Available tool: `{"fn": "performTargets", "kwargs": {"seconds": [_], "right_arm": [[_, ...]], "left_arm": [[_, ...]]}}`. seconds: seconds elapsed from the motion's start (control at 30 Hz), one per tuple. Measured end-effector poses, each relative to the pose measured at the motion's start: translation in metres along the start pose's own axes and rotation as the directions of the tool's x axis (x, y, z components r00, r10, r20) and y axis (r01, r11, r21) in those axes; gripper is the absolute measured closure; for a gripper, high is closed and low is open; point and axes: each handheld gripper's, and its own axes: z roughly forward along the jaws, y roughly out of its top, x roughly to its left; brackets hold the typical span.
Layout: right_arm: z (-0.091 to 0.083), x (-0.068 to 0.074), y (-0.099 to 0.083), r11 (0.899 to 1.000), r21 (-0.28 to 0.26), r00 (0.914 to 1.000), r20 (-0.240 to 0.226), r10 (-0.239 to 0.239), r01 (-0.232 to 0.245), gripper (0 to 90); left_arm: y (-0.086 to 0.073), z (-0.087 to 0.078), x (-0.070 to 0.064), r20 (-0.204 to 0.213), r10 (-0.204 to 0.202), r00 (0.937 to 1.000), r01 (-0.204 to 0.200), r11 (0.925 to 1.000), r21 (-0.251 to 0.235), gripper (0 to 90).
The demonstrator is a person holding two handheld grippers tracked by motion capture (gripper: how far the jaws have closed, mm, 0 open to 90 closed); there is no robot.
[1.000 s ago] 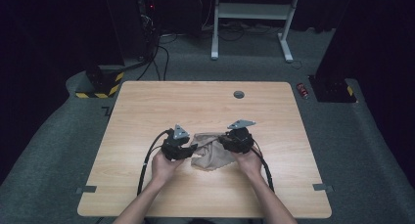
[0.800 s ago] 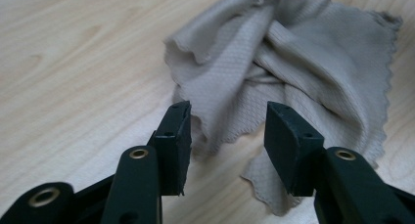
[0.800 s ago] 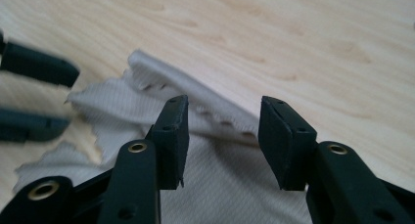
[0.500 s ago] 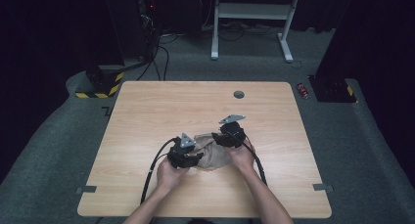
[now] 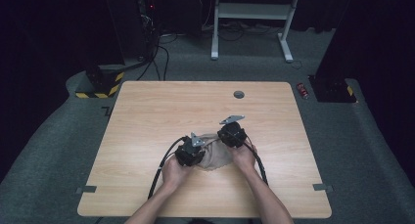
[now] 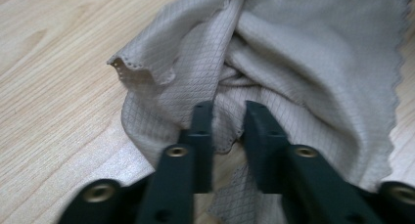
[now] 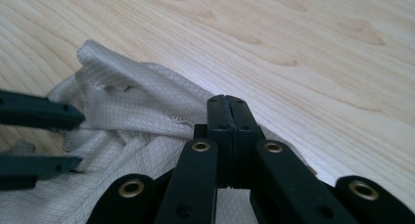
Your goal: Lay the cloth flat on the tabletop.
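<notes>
My right gripper (image 7: 228,102) is clamped on the cloth's (image 7: 137,131) edge, frame centre. My left gripper (image 6: 228,111) is agape over its bunched folds, table (image 5: 161,106) beneath.

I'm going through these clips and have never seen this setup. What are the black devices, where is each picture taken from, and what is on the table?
There is no robot here. A person holds a hand-held two-jaw gripper in each hand: the left gripper and the right gripper. The wide picture comes from a fixed camera above the person, looking down on the wooden table. The other two come from small cameras riding on each gripper, looking along its black jaws.

A crumpled beige cloth lies on the table between the grippers. In the right gripper view, the jaws are pressed together at the cloth's edge, apparently pinching it. In the left gripper view, the jaws stand apart over the cloth, with a fold between them, not clamped.
</notes>
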Motion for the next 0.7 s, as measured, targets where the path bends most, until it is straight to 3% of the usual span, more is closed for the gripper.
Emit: {"fn": "performTargets", "kwargs": {"seconds": [0.07,0.1,0.13,0.23,0.37,0.4,0.47,0.5,0.53,0.63,0.7], "right_arm": [[-0.002,0.000,0.000,1.000,-0.004,1.0000,-0.002,0.003,-0.003,89.6],[-0.004,-0.001,0.000,1.000,-0.022,0.9998,-0.019,0.009,-0.010,79.5],[-0.004,-0.001,0.000,1.000,-0.022,0.9998,-0.019,0.009,-0.010,79.5],[0.000,0.001,0.001,0.999,-0.029,0.9992,-0.034,0.023,-0.024,58.9],[0.005,0.004,0.001,1.000,-0.017,0.9992,-0.039,0.009,-0.010,54.6],[0.011,0.006,0.001,1.000,0.007,0.9991,-0.043,-0.001,0.001,54.2],[0.013,0.006,0.000,1.000,0.020,0.9989,-0.045,0.010,-0.009,55.6],[0.018,0.005,-0.002,0.999,0.046,0.9970,-0.075,0.019,-0.015,69.7],[0.018,0.005,-0.002,0.999,0.046,0.9970,-0.075,0.019,-0.015,69.7],[0.019,0.006,-0.003,0.998,0.065,0.9972,-0.075,-0.003,0.007,89.6],[0.017,0.006,-0.002,0.999,0.052,0.9980,-0.064,-0.004,0.007,89.8]], "left_arm": [[0.000,0.000,0.001,0.006,0.001,1.0000,-0.001,1.0000,0.005,84.2],[0.000,-0.001,0.003,0.015,-0.004,0.9999,0.004,1.0000,0.002,86.8],[0.000,-0.001,0.003,0.015,-0.004,0.9999,0.004,1.0000,0.002,88.1],[-0.001,-0.001,0.005,0.028,-0.012,0.9995,0.012,0.9999,0.002,89.3],[-0.001,-0.002,0.007,0.034,-0.008,0.9994,0.008,1.0000,-0.003,89.6],[-0.001,-0.003,0.008,0.039,-0.011,0.9992,0.012,0.9999,-0.007,89.8],[-0.001,-0.004,0.008,0.043,-0.013,0.9990,0.014,0.9998,-0.012,89.8],[-0.002,-0.006,0.009,0.043,-0.013,0.9990,0.014,0.9997,-0.018,89.9],[-0.002,-0.006,0.009,0.043,-0.013,0.9990,0.014,0.9997,-0.018,89.9],[-0.002,-0.009,0.012,0.042,-0.017,0.9990,0.018,0.9994,-0.030,89.9],[-0.003,-0.011,0.013,0.039,-0.023,0.9990,0.024,0.9991,-0.034,89.9]]}}
